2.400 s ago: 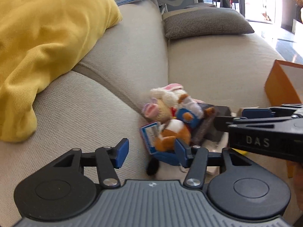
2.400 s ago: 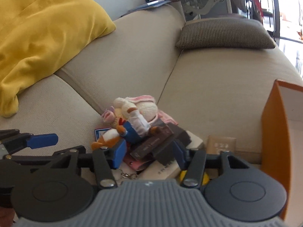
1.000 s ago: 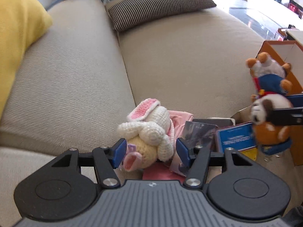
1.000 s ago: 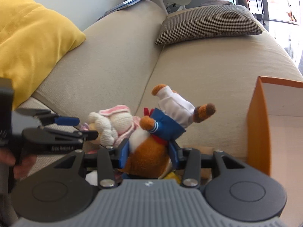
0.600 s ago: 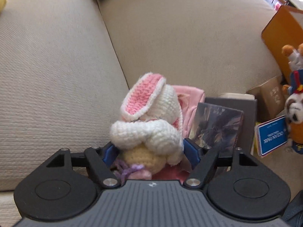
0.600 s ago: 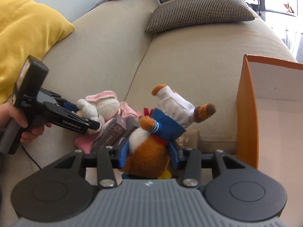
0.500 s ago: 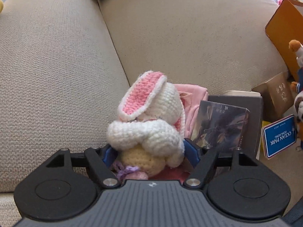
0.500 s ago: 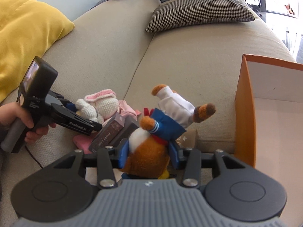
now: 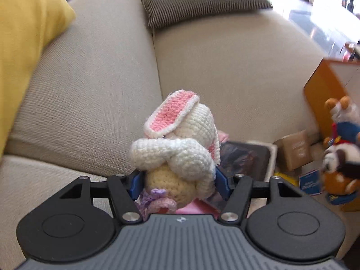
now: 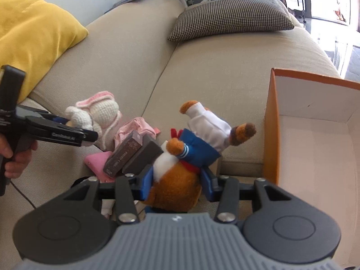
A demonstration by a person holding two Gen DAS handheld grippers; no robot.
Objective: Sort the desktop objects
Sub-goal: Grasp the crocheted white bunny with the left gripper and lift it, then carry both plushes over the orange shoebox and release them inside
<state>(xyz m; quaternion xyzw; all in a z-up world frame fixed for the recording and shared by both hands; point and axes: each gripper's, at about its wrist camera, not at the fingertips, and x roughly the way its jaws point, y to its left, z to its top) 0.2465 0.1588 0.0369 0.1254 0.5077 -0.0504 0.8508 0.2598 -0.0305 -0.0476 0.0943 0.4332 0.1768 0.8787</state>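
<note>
Left gripper (image 9: 177,184): jaws closing on crochet rabbit (image 9: 180,144), blue pads against both its sides; rabbit over sofa (image 9: 94,85), above pink pouch (image 10: 99,162) and dark card boxes (image 10: 132,153). Right gripper (image 10: 176,185): jaws narrow, clamped on plush bear (image 10: 180,175), bear upside down, legs up, just left of open orange box (image 10: 270,121). Yellow cushion (image 10: 33,29) at sofa's left.

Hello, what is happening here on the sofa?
A person is sorting toys with two handheld grippers. The left gripper is closing on a crochet bunny. The right gripper holds a plush dog upside down, beside an open orange box. Small boxes lie on the sofa.
</note>
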